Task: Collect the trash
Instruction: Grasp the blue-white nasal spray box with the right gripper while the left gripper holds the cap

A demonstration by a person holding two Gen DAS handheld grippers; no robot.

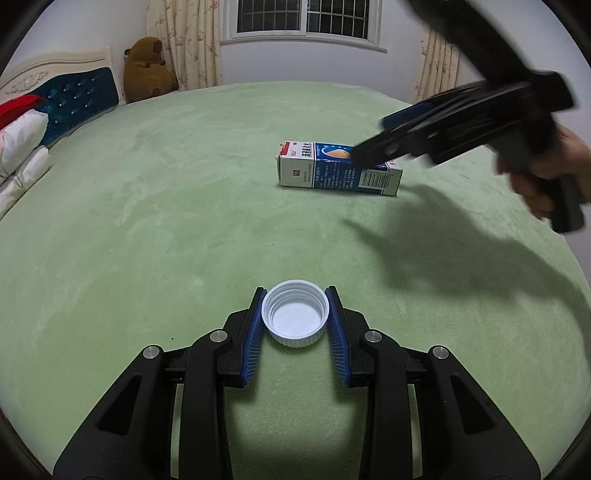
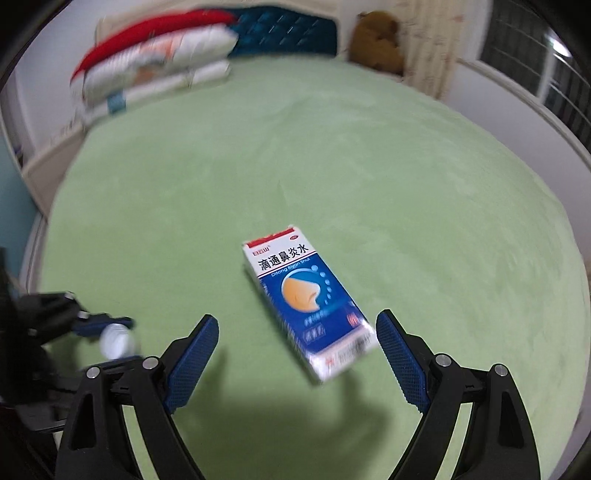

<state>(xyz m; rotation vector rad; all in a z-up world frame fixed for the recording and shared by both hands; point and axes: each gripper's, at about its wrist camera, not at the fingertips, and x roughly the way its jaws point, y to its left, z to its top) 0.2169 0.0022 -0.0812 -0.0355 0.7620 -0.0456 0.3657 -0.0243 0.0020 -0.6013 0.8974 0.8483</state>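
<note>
A white bottle cap (image 1: 295, 318), open side up, sits between the blue pads of my left gripper (image 1: 295, 317), which is shut on it just above the green bed cover (image 1: 166, 221). A blue and white medicine box (image 1: 334, 172) lies flat on the bed further off. My right gripper (image 2: 297, 332) is open and hovers over the near end of the box (image 2: 306, 299). In the left wrist view the right gripper (image 1: 365, 147) comes in from the right, blurred. The cap (image 2: 116, 341) and the left gripper show at the lower left of the right wrist view.
Red and white pillows (image 2: 155, 62) are stacked by a blue tufted headboard (image 1: 74, 99). A brown plush toy (image 1: 147, 70) sits in the far corner by the curtains. A window (image 1: 303, 16) is on the far wall.
</note>
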